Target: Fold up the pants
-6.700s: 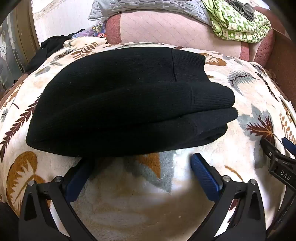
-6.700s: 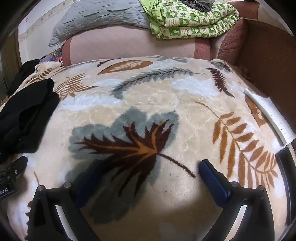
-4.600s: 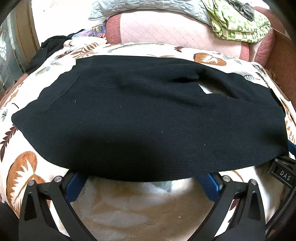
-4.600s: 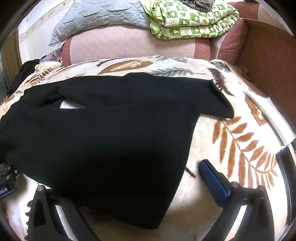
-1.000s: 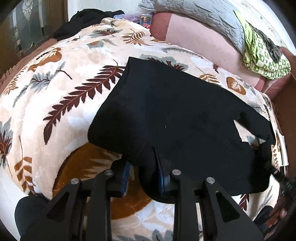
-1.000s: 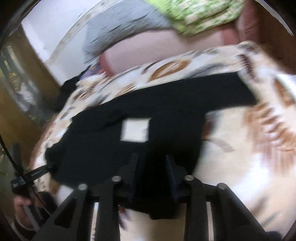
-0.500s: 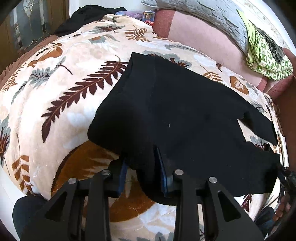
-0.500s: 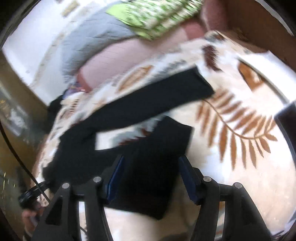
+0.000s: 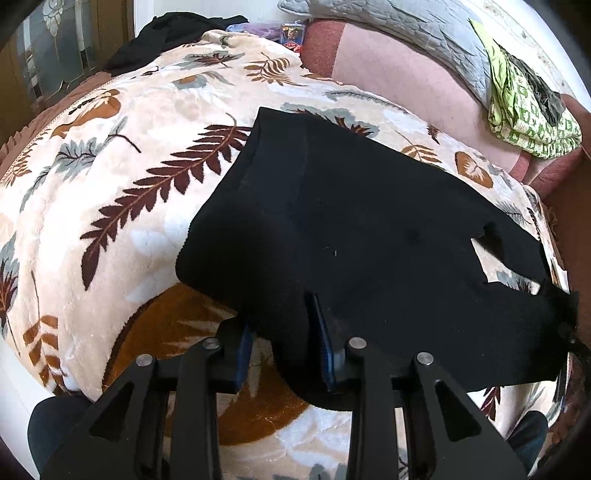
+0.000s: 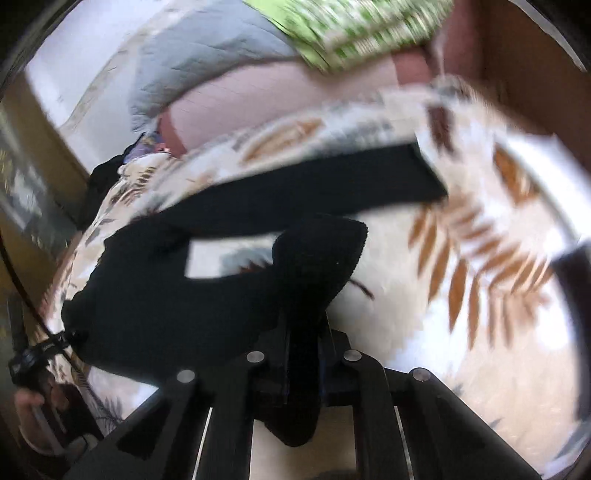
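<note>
Pants: the black pants (image 9: 369, 229) lie spread across the leaf-print blanket (image 9: 122, 206) on the bed, waistband end toward the left gripper, legs running off to the right side of the left wrist view; the two legs are split apart, with blanket showing between them.
Left gripper: the left gripper (image 9: 284, 343) is clenched on a bunched fold of the pants' near edge, blue pads pressing the cloth from both sides; grip and place are the same as half a second ago.
Right gripper: the right gripper (image 10: 303, 354) has just been closing; half a second ago its jaws stood wide around the near leg's end, now they are pinched tight on that black cloth.
Near leg: its end (image 10: 321, 251) is now raised into a hump above the blanket in front of the right gripper, where earlier it lay flat.
Far leg: it (image 10: 332, 184) lies flat as a long band across the blanket, unchanged.
Right wrist view: heavily blurred.
Background: green patterned bedding (image 9: 532, 114) and a grey quilt (image 9: 399, 33) sit on the pink headboard cushion (image 9: 406, 81).
</note>
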The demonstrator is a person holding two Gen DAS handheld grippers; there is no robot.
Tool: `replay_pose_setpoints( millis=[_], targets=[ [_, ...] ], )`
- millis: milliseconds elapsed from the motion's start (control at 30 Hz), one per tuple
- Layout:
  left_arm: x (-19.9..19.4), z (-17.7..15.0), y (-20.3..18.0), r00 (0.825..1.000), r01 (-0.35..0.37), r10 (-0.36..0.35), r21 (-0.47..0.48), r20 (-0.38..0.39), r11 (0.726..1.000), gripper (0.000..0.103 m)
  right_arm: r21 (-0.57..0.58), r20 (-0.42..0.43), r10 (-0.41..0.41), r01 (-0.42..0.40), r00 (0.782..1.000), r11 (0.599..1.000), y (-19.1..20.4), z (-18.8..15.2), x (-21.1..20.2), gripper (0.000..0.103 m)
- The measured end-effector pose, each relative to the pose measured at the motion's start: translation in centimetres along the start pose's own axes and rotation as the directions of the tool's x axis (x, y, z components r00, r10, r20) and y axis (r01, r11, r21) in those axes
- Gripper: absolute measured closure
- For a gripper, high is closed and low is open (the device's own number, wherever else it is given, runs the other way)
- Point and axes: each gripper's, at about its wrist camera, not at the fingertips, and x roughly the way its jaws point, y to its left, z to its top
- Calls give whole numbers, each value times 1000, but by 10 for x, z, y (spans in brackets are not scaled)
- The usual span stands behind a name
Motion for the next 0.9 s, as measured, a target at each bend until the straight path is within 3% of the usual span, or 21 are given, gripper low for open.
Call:
replay_pose_setpoints(
  millis=[133, 233, 333, 400, 467, 533, 633, 900],
  targets=[
    [-2, 4, 0, 1000, 2, -2, -11, -5, 1000, 76, -118, 20, -73, 75, 997, 990, 51, -3, -8, 94],
    [-1, 4, -4, 1000, -16, 16, 3, -11, 1000, 75, -184, -61, -74, 62, 995, 981, 89, -17, 22, 91],
    [0, 2, -8, 999, -44, 45, 41, -11, 998, 75, -195, -201, -20, -20, 979, 980, 113, -38, 59, 69],
    [1, 1, -7, 999, -47, 48, 39, -10, 998, 75, -242, -165, -31, -10, 986, 970, 124, -43, 51, 63],
    [3, 0, -5, 999, -52, 53, 30, -12, 998, 74, -215, -201, 40, -84, 979, 973, 124, -37, 38, 62],
    [6, -1, -5, 997, -68, 69, 30, -17, 997, 72, -156, -166, 83, -109, 983, 982, 115, -24, 18, 58],
    [10, -1, -7, 996, -88, 89, 30, -23, 996, 72, -135, -60, 67, -75, 996, 988, 99, -10, -12, 36],
    [10, -4, -11, 993, -114, 115, 30, -14, 993, 70, -37, -58, 33, -35, 998, 999, 60, -10, -9, 36]
  ],
)
